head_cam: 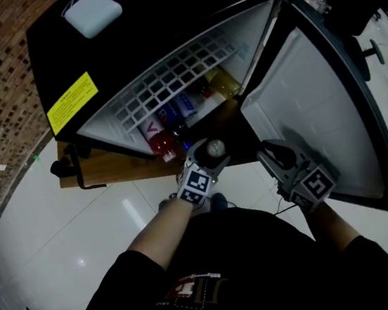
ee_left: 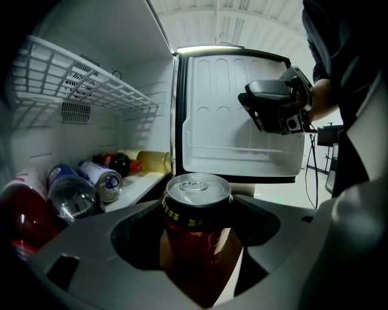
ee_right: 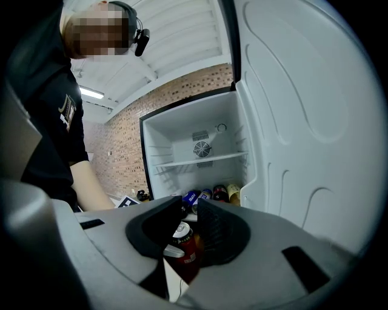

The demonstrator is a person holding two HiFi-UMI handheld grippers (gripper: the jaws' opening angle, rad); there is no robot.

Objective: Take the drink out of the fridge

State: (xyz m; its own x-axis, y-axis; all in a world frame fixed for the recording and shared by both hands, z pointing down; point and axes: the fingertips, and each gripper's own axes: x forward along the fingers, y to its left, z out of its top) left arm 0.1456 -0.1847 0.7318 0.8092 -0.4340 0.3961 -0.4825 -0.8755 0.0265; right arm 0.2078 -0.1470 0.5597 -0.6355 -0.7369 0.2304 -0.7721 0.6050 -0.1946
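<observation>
Left gripper view puts the red can (ee_left: 195, 233) right in front of me, upright, silver top up, with my left gripper (head_cam: 208, 162) closed on its sides. My jaws stand fairly wide because the can fills them, and the pads press on it from both sides. The can is outside the fridge (head_cam: 162, 20): in the head view it hangs just in front of the open cabinet, about over the front edge of the low wooden table (head_cam: 111, 170) that carries the fridge.

Behind the can, the other drinks (ee_left: 91, 184) lie on their sides in a row along the front edge of the fridge's bottom shelf, under the white wire rack (head_cam: 170, 83). None of them touches my can.

My right gripper (head_cam: 275, 153) hangs beside the inner face of the open door (head_cam: 314, 99). Its jaws are only a narrow gap apart and nothing sits between them; what shows through the gap is the can in my other gripper, farther off. I cannot tell whether it touches the door.

As I judge it, the main part is done: the drink is gripped and clear of the shelf. What may be left is to carry it away, set it down somewhere, and perhaps shut the door.
</observation>
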